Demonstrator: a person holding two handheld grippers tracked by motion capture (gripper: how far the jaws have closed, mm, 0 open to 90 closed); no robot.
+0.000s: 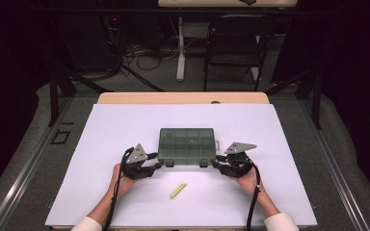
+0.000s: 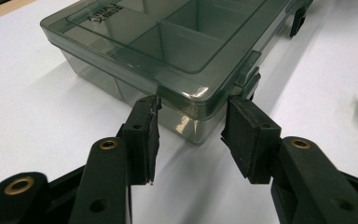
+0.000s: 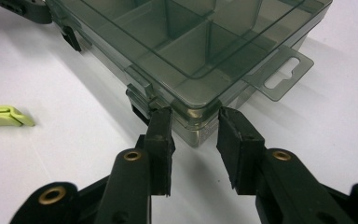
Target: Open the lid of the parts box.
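Jaws of both grippers partly open, each straddling a near corner of the smoky-grey translucent plastic compartment box [image 1: 187, 146], pads at the corner walls; firm clamping not clear. Left gripper [image 1: 157, 166] at box's 7 o'clock, right gripper [image 1: 215, 165] at 5 o'clock. Box sits mid white table [image 1: 125, 125], lid shut, near-edge latches look closed, so opening is left. Lime-green plastic clip [image 1: 178, 190] at 6 o'clock, untouched. Embossed lid lettering unreadable
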